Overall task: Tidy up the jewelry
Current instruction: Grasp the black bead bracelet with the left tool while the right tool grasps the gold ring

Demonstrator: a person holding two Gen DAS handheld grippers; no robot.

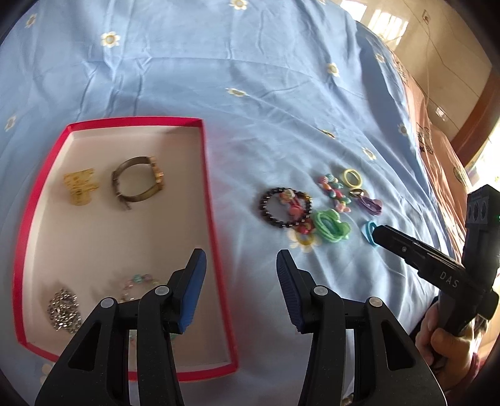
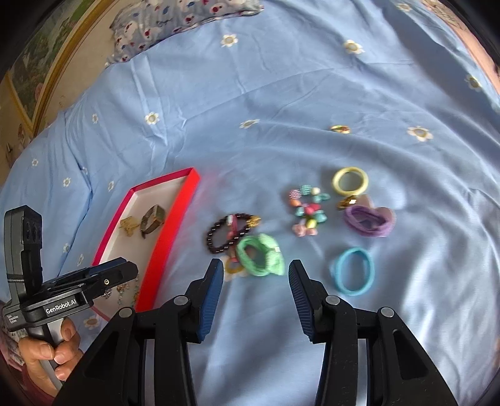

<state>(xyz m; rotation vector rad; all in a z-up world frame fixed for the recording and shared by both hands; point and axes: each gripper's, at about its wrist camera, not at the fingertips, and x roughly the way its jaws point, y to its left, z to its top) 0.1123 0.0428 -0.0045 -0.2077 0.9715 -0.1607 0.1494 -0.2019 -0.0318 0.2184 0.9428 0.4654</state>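
Note:
A red box [image 1: 209, 200] [image 2: 175, 218] lies on the blue sheet and holds a metal watch [image 1: 137, 182], a gold clip [image 1: 80, 185], a silver chain [image 1: 64, 309] and a pastel bead bracelet [image 1: 137, 281]. Loose to its right lie a dark bead bracelet [image 1: 282, 204] [image 2: 228, 232], a green scrunchie [image 1: 331, 226] [image 2: 261, 254], a blue band [image 2: 354, 270], a purple tie [image 2: 368, 220], a yellow ring [image 2: 350, 181] and coloured beads [image 2: 307, 207]. My left gripper [image 1: 240, 262] is open and empty over the box's right edge. My right gripper [image 2: 256, 274] is open and empty, just short of the green scrunchie.
A small gold hairclip [image 2: 340, 128] lies apart, farther up the sheet. A patterned pillow [image 2: 175, 18] is at the bed's far left. The bed's right edge and an orange blanket [image 1: 437, 162] show in the left wrist view.

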